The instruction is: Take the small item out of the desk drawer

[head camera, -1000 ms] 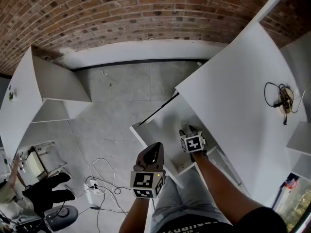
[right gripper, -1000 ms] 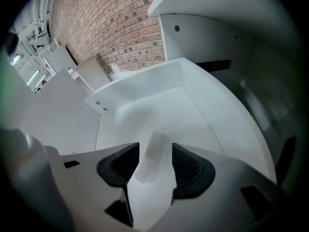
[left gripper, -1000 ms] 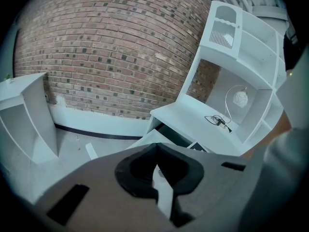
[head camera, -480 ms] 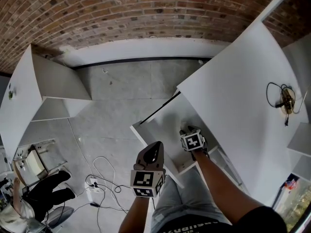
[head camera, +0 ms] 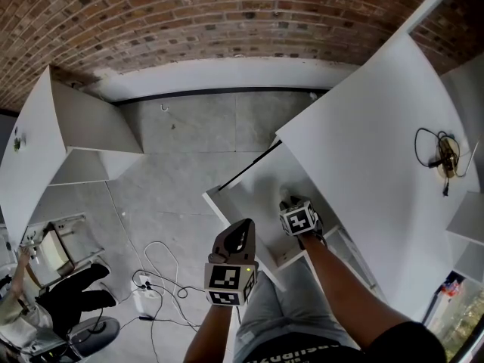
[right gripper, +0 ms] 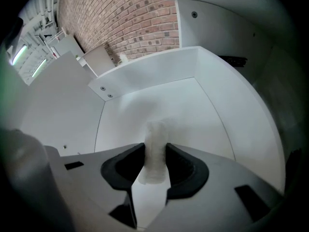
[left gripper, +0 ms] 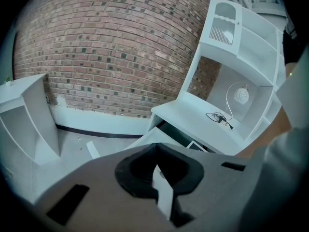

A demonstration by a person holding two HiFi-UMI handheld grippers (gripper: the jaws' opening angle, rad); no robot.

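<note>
The white desk (head camera: 363, 150) has its drawer (head camera: 242, 195) pulled open. My right gripper (head camera: 291, 203) reaches down into it. In the right gripper view a small, pale, translucent item (right gripper: 156, 134) stands on the drawer floor (right gripper: 203, 110) between the jaws of the right gripper (right gripper: 155, 151). The jaws are closing and the dark pads touch the item on both sides. My left gripper (head camera: 240, 233) hovers outside the drawer's front corner, above the floor. In its own view the left gripper (left gripper: 157, 146) has its jaws together with nothing in them.
A lamp base with a black cable (head camera: 439, 153) lies on the desk top. A white shelf unit (head camera: 53, 142) stands at the left. Loose cables and a power strip (head camera: 155, 282) lie on the grey floor. A person (head camera: 45, 308) sits at the lower left.
Both grippers stay almost where they were, the right one still down in the drawer. The person at the lower left has shifted a little.
</note>
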